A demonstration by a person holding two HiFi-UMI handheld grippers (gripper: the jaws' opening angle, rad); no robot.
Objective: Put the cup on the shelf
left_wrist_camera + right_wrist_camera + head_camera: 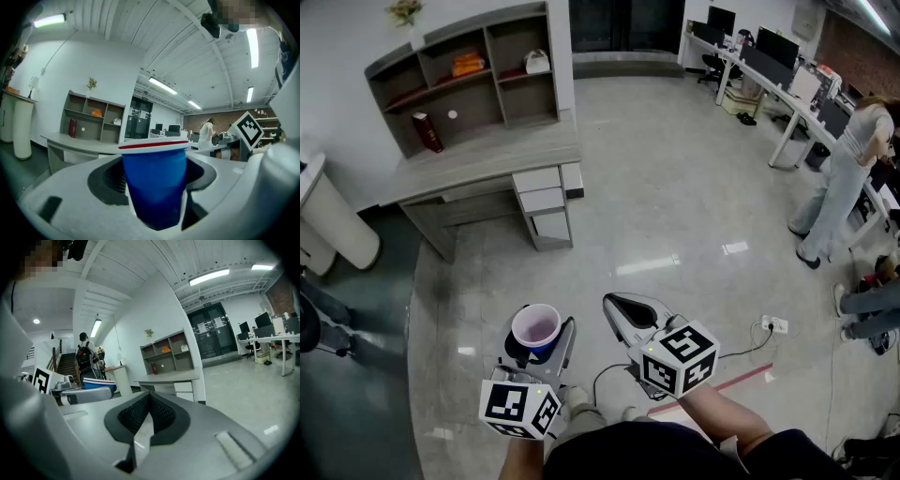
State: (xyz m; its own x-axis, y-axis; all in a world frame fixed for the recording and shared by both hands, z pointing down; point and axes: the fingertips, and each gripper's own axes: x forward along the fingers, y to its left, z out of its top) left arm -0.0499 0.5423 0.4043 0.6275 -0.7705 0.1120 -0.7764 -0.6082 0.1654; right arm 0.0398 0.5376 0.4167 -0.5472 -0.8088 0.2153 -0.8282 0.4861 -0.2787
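Note:
A blue cup [536, 330] with a white rim and a red band stands upright between the jaws of my left gripper [540, 340], which is shut on it; in the left gripper view the cup [155, 184] fills the middle. My right gripper [622, 311] is shut and holds nothing, its pads [149, 414] meeting. The cup's rim [99, 382] shows at the left of the right gripper view. The grey shelf unit [473, 75] stands on a desk [487, 161] across the floor, far ahead of both grippers. It also shows as a small shelf [91, 117] and a distant shelf [168, 354].
The shelf holds a red book [427, 132], an orange item [468, 65] and a white bag [537, 62]. Drawers [547, 202] sit under the desk. A person [844, 183] stands at the right by desks with monitors. A power strip [774, 324] and cable lie on the floor.

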